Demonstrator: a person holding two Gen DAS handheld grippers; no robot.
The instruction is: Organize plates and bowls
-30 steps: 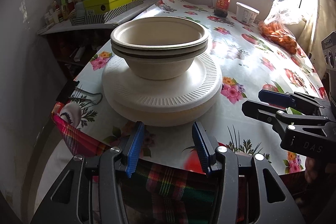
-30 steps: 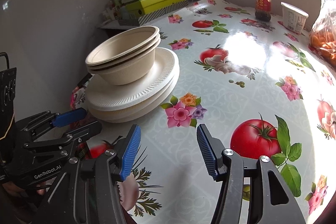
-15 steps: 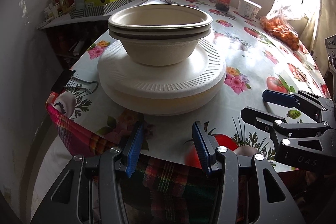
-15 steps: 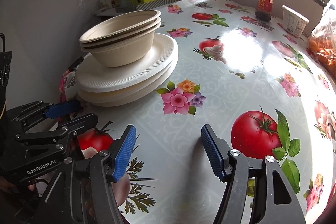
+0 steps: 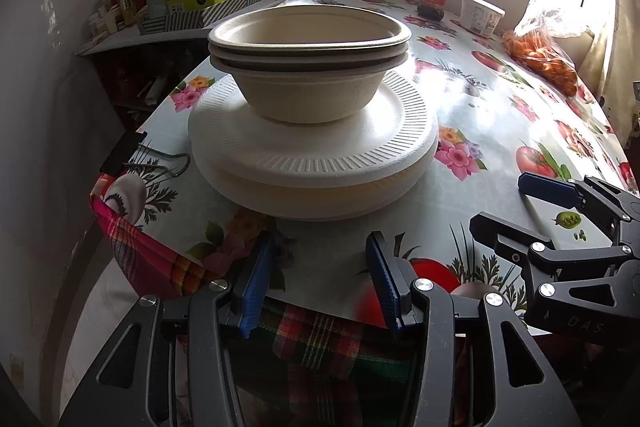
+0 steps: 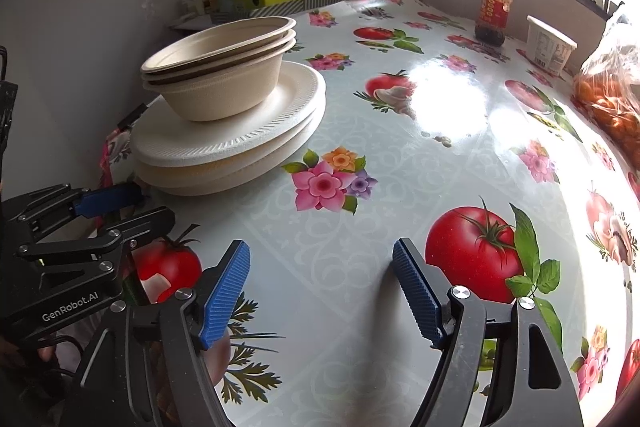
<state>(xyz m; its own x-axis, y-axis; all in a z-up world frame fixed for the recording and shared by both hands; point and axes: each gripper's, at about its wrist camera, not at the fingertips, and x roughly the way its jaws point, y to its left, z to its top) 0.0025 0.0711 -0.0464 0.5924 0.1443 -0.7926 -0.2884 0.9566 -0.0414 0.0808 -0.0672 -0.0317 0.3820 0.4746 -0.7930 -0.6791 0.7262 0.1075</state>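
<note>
Both pairs of blue ribbed fingers stand spread and hold nothing: the left gripper (image 5: 320, 279) hovers at the near table edge facing the stack, and the right gripper (image 6: 322, 283) hangs over bare tablecloth, well to the stack's right. Over the last second the left gripper has drawn closer to the stack and sunk lower, so the bowls now loom larger and are seen more side-on; the right gripper's fingers have opened a little wider. Nothing on the table has shifted.

Just ahead of the left fingers sit the three nested beige paper bowls (image 5: 310, 67), upright on the stack of white ribbed paper plates (image 5: 312, 155), which rests near the corner of the glossy fruit-and-flower oilcloth table (image 6: 400, 167). I judge the sorting looks done and the grippers are either checking or about to adjust; no grasp has begun.
</note>
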